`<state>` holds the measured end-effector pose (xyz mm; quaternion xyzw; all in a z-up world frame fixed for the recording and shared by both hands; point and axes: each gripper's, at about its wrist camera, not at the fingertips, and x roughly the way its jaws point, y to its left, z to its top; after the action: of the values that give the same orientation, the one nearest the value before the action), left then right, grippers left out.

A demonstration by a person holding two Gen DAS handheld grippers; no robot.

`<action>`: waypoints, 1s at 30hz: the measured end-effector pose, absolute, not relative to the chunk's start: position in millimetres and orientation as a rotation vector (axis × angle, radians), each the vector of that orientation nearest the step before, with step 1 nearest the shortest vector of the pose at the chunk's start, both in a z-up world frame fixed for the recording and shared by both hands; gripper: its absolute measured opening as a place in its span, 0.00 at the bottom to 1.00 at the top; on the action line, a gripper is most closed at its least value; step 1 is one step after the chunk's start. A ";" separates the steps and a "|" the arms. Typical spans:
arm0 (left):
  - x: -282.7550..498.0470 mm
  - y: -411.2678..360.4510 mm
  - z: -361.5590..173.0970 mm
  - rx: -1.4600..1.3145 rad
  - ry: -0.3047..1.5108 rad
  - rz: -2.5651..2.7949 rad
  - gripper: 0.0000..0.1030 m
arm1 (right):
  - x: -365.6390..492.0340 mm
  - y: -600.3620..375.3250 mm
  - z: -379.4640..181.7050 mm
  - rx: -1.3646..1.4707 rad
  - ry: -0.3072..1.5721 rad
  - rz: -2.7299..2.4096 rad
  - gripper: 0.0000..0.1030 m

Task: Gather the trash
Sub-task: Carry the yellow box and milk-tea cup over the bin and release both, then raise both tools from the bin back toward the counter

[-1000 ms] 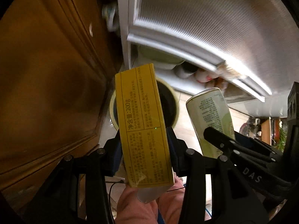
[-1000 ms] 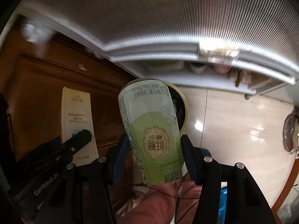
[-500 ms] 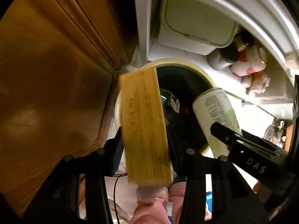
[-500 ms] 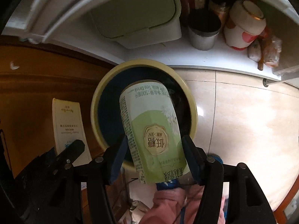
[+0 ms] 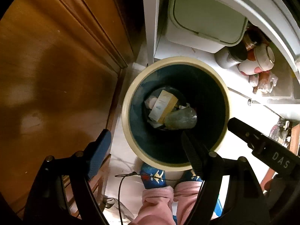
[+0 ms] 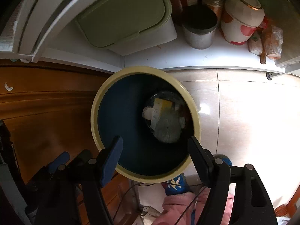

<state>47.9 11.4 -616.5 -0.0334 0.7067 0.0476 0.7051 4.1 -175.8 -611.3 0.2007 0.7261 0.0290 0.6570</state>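
Observation:
A round bin with a cream rim [image 5: 125, 112] and a dark blue inside stands on the floor right below both grippers. On its bottom lie the yellow box [image 5: 163, 106] and the pale green drink bottle [image 5: 181, 119], among other scraps. My left gripper [image 5: 145, 152] hangs over the bin's near edge, its jaws opening with nothing between them. The right wrist view shows the same bin rim [image 6: 94, 116], box [image 6: 159, 110] and bottle [image 6: 166, 129]. My right gripper [image 6: 155, 161] is also opening and holds nothing.
A brown wooden cabinet [image 5: 56, 75] stands close on the left. Behind the bin, a white low shelf [image 6: 187, 56] carries a green-lidded container [image 6: 121, 15], a metal canister [image 6: 199, 30], a red-and-white jar [image 6: 241, 16] and bags. Pale tiled floor [image 6: 243, 112] lies right. A person's blue slippers [image 5: 153, 176] and pink trouser legs are below.
Both grippers sank toward the bin and opened. The yellow box left the left gripper and the green bottle left the right one. Both now lie in the bin.

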 end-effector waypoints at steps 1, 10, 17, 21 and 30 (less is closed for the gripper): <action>47.4 10.8 -610.9 -0.073 1.569 0.107 0.73 | 3.8 -177.3 -608.0 0.452 1.643 0.066 0.71; 46.2 2.9 -546.8 -0.084 1.534 0.102 0.73 | -1.8 -190.1 -559.7 0.412 1.608 0.089 0.71; 46.7 -9.2 -460.0 -0.066 1.464 0.073 0.73 | -9.5 -207.1 -486.7 0.400 1.565 0.108 0.71; 44.2 -16.1 -408.6 -0.070 1.428 0.053 0.73 | -14.0 -218.5 -436.0 0.385 1.533 0.123 0.71; 29.5 -29.0 -295.5 -0.105 1.402 -0.034 0.69 | -29.1 -229.4 -315.1 0.377 1.460 0.161 0.71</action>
<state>29.5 -29.0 -295.5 -0.0483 0.6447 -0.0158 0.7628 -29.1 -229.4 -315.1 0.1711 0.6619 0.0729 0.7262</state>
